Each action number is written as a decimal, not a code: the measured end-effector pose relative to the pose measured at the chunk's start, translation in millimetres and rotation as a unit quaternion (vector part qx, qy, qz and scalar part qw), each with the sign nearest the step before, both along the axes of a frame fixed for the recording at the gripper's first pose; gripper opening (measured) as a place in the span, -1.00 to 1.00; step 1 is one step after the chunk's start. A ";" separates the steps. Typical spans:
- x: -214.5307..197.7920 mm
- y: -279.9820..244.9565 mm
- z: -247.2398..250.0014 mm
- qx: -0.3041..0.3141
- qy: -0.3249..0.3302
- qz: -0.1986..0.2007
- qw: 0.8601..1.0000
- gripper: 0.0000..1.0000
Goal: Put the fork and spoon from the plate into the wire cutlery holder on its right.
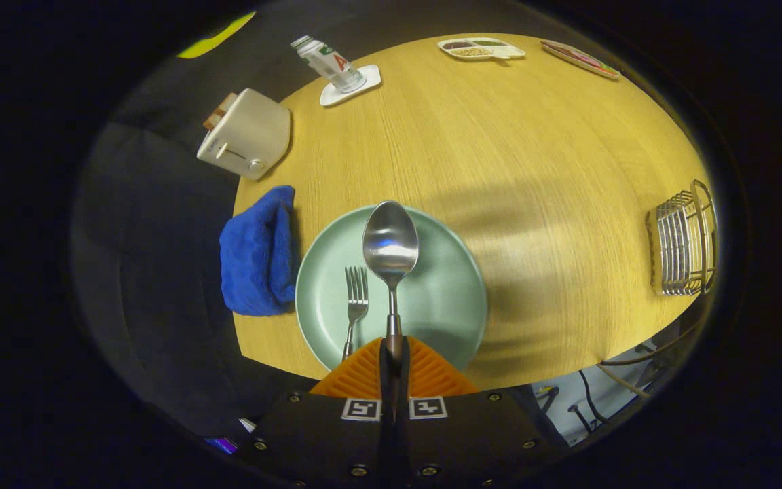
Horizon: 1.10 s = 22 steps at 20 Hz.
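while the shiny spoon (390, 246) is clamped by the gripper (393, 350), the fork (355, 305) is left on the green plate (445, 305); wire cutlery holder (681, 241) unfilled.

Warm, fairly bright light falls on the wooden table (499, 136), fading to dark toward the surroundings. A broad soft shadow lies across the table just right of the plate (445, 299). The spoon (390, 244), pinched between the closed fingers of the gripper (393, 350), shows bright glare in its bowl. Fisheye distortion bends the table's edge and squashes the wire holder (681, 241). Focus is sharp centrally, softer outward.
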<state>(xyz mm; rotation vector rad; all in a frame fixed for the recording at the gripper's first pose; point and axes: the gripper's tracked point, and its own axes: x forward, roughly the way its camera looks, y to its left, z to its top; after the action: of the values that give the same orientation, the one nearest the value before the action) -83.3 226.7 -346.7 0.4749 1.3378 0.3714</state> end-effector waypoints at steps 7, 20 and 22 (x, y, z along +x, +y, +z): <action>33.3 -100.5 41.0 -0.024 -0.059 -0.072 0.995 -0.98; -35.4 -272.6 11.5 -0.147 0.049 -0.032 0.987 -0.98; -44.0 -275.2 3.3 -0.154 0.073 -0.008 0.985 -0.97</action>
<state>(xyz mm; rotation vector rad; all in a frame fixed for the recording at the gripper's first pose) -127.3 -48.5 -343.4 0.2571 1.5017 0.1136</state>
